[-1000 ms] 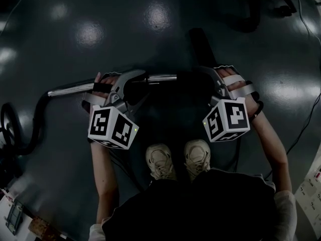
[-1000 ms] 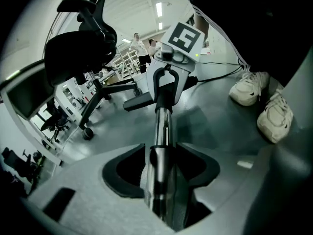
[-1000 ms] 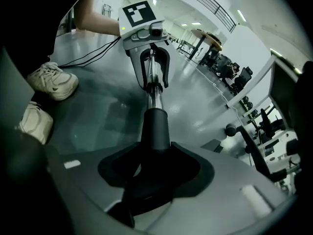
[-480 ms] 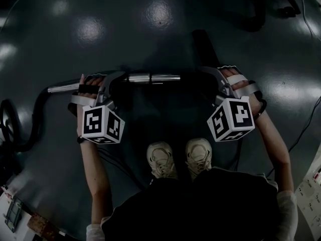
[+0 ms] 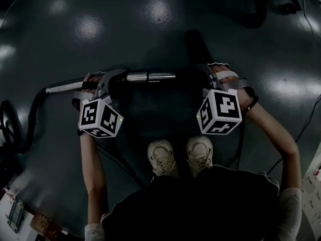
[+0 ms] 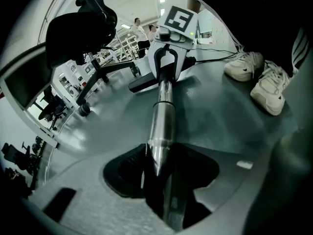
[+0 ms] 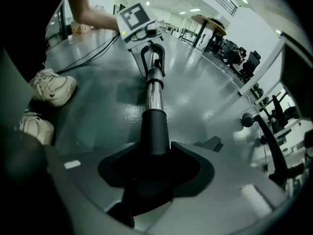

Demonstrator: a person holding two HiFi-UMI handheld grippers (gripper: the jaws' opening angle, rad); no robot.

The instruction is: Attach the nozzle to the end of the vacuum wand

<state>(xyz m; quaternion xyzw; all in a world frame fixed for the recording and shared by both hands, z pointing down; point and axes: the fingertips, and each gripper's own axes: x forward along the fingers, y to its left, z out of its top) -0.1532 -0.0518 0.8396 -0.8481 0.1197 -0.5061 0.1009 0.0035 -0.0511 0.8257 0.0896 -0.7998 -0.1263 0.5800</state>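
At wand point(image 5: 150, 77) left part: left gripper point(image 5: 107, 80) clamped round it, jaws just eased slightly wider, wand between them. Below wand middle: person's shoes point(image 5: 180, 157) on floor point(image 5: 150, 14). At wand right end: black nozzle point(image 7: 155, 131) sleeved over it, right gripper point(image 5: 209, 77) closed on nozzle.

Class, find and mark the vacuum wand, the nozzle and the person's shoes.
vacuum wand point(image 6: 161, 121): left gripper view, on its shiny metal tube.
nozzle point(image 7: 155, 131): right gripper view, on its black collar.
shoes point(image 5: 161, 158): head view, on one shoe's upper.
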